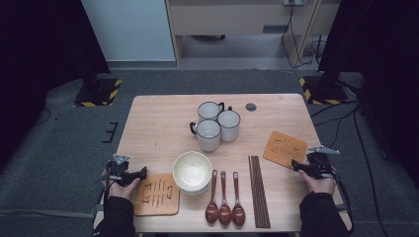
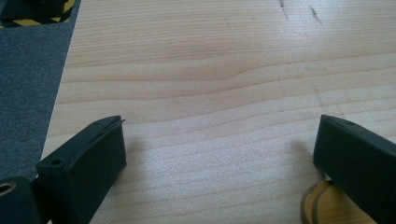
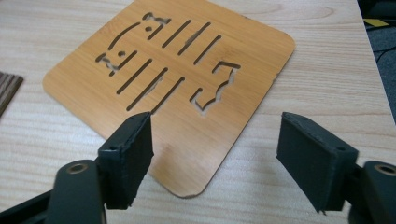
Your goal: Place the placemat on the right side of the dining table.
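A wooden mat with a cut-out fish pattern [image 1: 284, 148] lies flat near the table's right edge. My right gripper [image 1: 296, 165] [image 3: 215, 156] stands open at its near corner, one jaw over the mat [image 3: 187, 79] and the other over bare wood, with no pad pressing on it. A second, similar mat [image 1: 157, 194] lies at the front left. My left gripper [image 1: 143, 172] [image 2: 219, 149] is open just left of that mat, low over bare table, and the mat's edge [image 2: 312, 201] peeks in beside its right jaw.
Stacked cream bowls [image 1: 192, 172] sit at the centre front. Behind them stand three white mugs [image 1: 216, 124]. Three brown spoons [image 1: 225, 200] and several dark chopsticks [image 1: 259, 190] lie along the front. The wooden table [image 1: 158, 118] ends close to both hands.
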`<action>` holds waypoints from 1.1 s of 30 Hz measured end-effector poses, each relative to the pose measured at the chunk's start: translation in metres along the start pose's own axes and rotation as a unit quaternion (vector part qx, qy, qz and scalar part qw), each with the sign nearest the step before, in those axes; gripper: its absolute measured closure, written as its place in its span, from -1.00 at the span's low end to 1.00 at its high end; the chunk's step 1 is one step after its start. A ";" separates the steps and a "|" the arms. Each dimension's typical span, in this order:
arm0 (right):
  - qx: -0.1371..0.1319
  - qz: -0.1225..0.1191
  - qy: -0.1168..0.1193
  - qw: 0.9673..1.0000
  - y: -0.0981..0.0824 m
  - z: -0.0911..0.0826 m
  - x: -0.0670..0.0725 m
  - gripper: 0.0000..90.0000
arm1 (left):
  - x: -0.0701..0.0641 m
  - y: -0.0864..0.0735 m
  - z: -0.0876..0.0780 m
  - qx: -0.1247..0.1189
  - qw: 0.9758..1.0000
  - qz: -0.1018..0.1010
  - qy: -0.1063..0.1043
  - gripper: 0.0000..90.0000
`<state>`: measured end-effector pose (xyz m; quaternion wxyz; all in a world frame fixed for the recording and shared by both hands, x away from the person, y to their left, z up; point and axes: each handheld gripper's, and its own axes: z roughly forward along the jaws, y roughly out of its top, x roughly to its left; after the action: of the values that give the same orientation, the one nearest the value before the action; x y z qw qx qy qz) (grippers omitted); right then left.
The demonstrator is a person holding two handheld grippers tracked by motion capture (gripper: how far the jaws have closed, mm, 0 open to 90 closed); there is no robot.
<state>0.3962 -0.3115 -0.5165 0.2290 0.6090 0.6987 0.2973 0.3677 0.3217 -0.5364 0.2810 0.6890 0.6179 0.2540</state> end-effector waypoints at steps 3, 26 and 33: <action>-0.005 0.014 -0.002 1.000 0.002 0.002 -0.001 -0.51 | 0.000 0.000 0.000 0.000 1.000 0.000 0.000 -0.97; -0.016 0.050 -0.045 0.998 0.009 0.030 0.010 -0.53 | 0.000 0.000 0.000 0.000 1.000 0.000 0.000 -0.97; -0.012 0.042 -0.056 0.998 0.007 0.031 0.012 -0.51 | 0.000 0.000 0.000 0.000 1.000 0.000 0.000 -0.97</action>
<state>0.4211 -0.2947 -0.5333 0.2621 0.6505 0.6553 0.2806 0.3677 0.3218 -0.5364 0.2812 0.6892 0.6177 0.2538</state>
